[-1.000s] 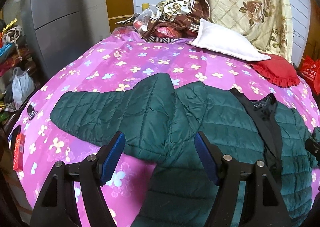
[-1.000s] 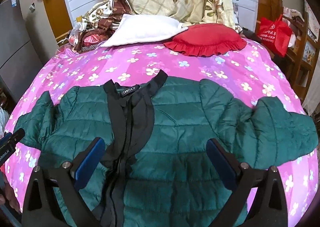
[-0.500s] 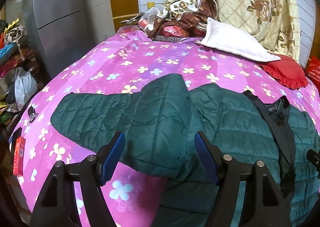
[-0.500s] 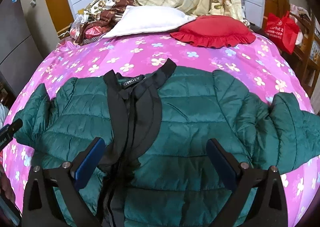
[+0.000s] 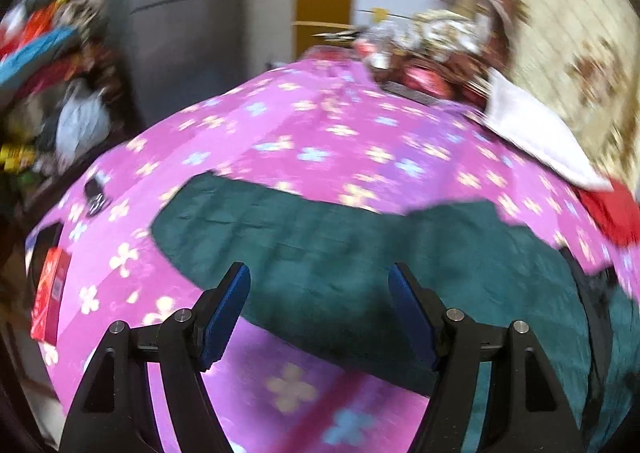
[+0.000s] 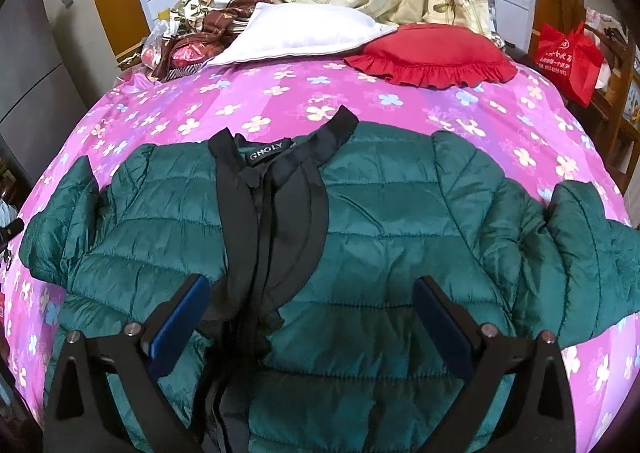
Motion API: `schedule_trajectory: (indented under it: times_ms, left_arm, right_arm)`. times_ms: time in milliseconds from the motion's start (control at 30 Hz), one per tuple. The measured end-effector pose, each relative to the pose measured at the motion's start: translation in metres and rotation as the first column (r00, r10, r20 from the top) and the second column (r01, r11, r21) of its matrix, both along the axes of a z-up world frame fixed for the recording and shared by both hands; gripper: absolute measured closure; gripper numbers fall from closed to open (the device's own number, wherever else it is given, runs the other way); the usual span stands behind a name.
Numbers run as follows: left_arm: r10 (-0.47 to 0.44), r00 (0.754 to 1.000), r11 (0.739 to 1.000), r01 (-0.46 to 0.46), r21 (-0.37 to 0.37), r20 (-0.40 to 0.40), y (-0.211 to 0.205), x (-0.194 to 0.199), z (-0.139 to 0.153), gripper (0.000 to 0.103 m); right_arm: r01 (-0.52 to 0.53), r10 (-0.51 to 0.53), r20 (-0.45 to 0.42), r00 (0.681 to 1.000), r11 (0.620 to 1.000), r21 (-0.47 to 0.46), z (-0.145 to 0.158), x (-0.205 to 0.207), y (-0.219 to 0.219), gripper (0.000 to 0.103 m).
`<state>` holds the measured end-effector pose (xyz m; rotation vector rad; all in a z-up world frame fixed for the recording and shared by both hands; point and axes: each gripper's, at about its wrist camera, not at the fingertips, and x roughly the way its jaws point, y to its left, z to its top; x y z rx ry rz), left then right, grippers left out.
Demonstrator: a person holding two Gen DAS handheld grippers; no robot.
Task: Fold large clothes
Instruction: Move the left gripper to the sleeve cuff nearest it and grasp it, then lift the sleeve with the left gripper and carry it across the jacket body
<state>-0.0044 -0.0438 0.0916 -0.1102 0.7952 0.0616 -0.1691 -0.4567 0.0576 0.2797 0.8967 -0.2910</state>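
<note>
Both grippers [image 5: 319, 313] [image 6: 312, 317] spread, over jacket [image 6: 400, 221]

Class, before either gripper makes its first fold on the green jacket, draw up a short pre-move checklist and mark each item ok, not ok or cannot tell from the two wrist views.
1. Jacket lies spread on the bedspread, front up: ok.
2. Left gripper open and holding nothing: ok.
3. Right gripper open and holding nothing: ok.
4. Left sleeve stretched out flat: ok, though the left wrist view is blurred.
5. Right sleeve flat: not ok, it is bunched and creased.
6. Front closed: not ok, the black placket lies open and twisted.
</note>
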Motion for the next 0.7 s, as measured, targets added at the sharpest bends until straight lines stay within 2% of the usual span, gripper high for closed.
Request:
schedule_trajectory:
  times_ms: [167, 267, 367, 467, 567, 700]
  left_arm:
    - [0.147, 0.987, 0.986, -0.152, -0.067, -0.072, 0.067, 0.033, -0.028, 0.051]
    - [0.227, 0.966, 0.961, -0.243, -0.135, -0.126, 0.102, 0.048, -0.047, 0.051]
    - [0.308, 0.938, 0.922, -0.336, -0.191, -0.162, 0.130, 0.058, -0.063, 0.051]
    - [0.342, 0.924, 0.912, -0.370, -0.179, -0.171, 0.138, 0.067, -0.072, 0.051]
    - [0.333, 0.923, 0.915, -0.366, -0.171, -0.193, 0.139, 0.077, -0.082, 0.051]
    - [0.346, 0.924, 0.917, -0.370, -0.148, -0.164, 0.138, 0.081, -0.082, 0.053]
  right_arm:
    - [-0.004, 0.004, -0.009, 1.000, 1.000, 0.002, -0.002, 0.000, 0.000, 0.000]
    - [-0.003, 0.003, -0.013, 1.000, 1.000, 0.001, -0.003, 0.000, -0.001, 0.000]
    - [-0.004, 0.005, -0.021, 1.000, 1.000, 0.007, -0.005, 0.001, 0.000, 0.000]
    - [-0.011, 0.011, -0.024, 1.000, 1.000, 0.004, -0.005, 0.001, 0.001, 0.000]
    - [-0.016, 0.016, -0.020, 1.000, 1.000, -0.001, -0.004, 0.002, 0.002, 0.000]
    - [-0.018, 0.018, -0.022, 1.000, 1.000, -0.005, -0.003, 0.003, 0.002, 0.000]
